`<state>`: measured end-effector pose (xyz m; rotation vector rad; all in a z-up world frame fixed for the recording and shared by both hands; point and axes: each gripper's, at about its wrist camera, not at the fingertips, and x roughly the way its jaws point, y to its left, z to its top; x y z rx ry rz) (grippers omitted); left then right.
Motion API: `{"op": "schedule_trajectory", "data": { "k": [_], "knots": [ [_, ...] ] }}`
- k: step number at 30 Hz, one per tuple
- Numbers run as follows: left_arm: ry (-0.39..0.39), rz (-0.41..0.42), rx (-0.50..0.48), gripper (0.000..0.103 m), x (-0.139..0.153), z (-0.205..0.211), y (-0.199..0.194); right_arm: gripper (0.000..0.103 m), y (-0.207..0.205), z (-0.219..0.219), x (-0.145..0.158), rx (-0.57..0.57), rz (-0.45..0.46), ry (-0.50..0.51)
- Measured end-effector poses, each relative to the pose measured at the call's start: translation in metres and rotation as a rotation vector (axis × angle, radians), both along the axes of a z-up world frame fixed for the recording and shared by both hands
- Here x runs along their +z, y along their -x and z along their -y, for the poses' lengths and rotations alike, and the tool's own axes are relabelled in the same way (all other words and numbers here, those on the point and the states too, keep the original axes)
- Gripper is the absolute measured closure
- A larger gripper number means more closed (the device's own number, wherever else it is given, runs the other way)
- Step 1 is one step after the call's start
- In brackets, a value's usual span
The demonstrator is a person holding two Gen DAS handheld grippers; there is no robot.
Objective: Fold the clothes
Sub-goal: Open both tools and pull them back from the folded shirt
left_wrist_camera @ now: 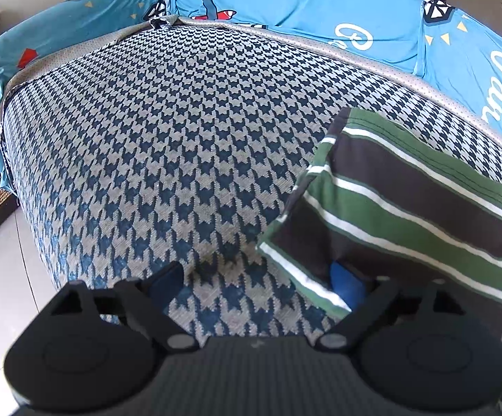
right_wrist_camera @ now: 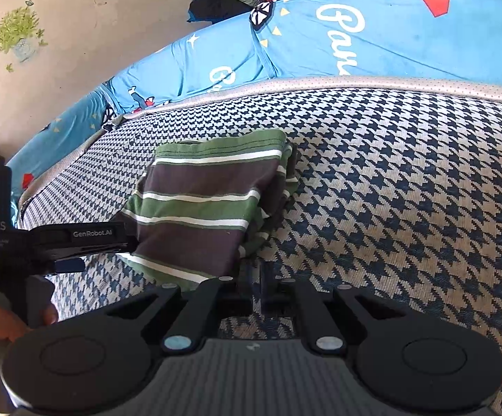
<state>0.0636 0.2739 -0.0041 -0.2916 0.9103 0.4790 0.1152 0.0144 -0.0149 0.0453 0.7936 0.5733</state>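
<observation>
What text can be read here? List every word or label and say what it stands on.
"GenRobot.AI": on the left gripper, seen from the right wrist view.
"AS": end of a cut-off label on the same gripper's body, beside small print too blurred to read.
"Par": white script, cut off by the frame edge, on the blue cover behind the cushion; its other script is cut off too.
Striped garment: no text.

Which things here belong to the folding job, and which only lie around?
Belong to the job:
- striped garment, folded
- left gripper, open, one finger under the garment's corner
- right gripper, shut at the garment's near edge

Only around:
- houndstooth cover
- blue printed sheet
- wall stickers
</observation>
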Motion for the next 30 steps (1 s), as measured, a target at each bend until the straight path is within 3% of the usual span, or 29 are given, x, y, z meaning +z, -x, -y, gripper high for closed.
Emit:
{"op": "schedule_trajectory", "data": {
  "k": [4, 6, 12, 17, 21, 22, 25, 30],
  "knots": [
    [0.023, 0.001, -0.031, 0.01, 0.008, 0.004, 0.009, 0.077, 0.017, 0.008, 0.006, 0.007, 0.015, 0.046],
    [0.034, 0.002, -0.046, 0.01, 0.011, 0.006, 0.013, 0.077, 0.025, 0.014, 0.005, -0.003, -0.011, 0.061],
    [-0.027, 0.025, -0.177, 0.006, 0.03, 0.027, 0.039, 0.067, 0.054, 0.028, 0.011, -0.027, -0.028, 0.076],
    [-0.07, 0.025, -0.223, 0.004, 0.044, 0.043, 0.056, 0.044, 0.081, 0.047, 0.009, -0.058, -0.029, 0.059],
    [-0.114, 0.041, -0.28, 0.0, 0.053, 0.061, 0.066, 0.043, 0.079, 0.04, 0.013, -0.068, -0.092, 0.149],
    [-0.132, 0.038, -0.298, 0.0, 0.054, 0.066, 0.068, 0.043, 0.079, 0.038, 0.016, -0.053, -0.079, 0.149],
    [-0.187, 0.018, -0.352, 0.0, 0.053, 0.078, 0.072, 0.025, 0.076, 0.035, 0.021, -0.029, -0.042, 0.127],
    [-0.264, -0.045, -0.387, 0.0, 0.04, 0.079, 0.07, 0.025, 0.067, 0.017, 0.021, -0.045, -0.105, 0.129]
  ]
}}
